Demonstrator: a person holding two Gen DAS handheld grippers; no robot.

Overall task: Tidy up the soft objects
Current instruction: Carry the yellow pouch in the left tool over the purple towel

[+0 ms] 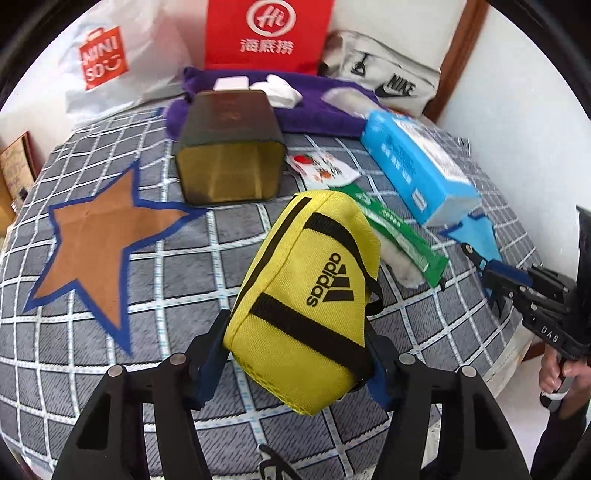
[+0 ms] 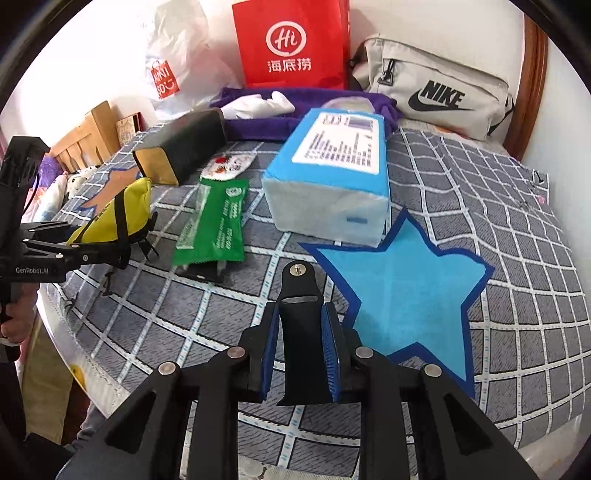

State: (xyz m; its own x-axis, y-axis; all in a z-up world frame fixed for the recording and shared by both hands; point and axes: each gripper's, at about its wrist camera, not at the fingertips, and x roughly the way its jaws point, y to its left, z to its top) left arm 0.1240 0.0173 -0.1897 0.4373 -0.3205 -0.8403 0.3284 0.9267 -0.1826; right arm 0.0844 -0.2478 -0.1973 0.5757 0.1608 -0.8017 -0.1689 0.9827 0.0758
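Yellow pouch [image 1: 306, 299] is gripped between the jaws of the left gripper [image 1: 295, 354], raised above the checked bedcover [image 1: 166, 295], near the green packet [image 1: 402, 236]. Right gripper [image 2: 301, 354] jaws are nearly closed, nothing held.

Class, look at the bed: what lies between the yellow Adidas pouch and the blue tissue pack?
A green packet lies between the yellow Adidas pouch and the blue tissue pack; both wrist views show it.

White walls [image 2: 424, 22] and brown wooden headboard [image 2: 532, 85] behind a grey checked bedspread [image 2: 517, 258]
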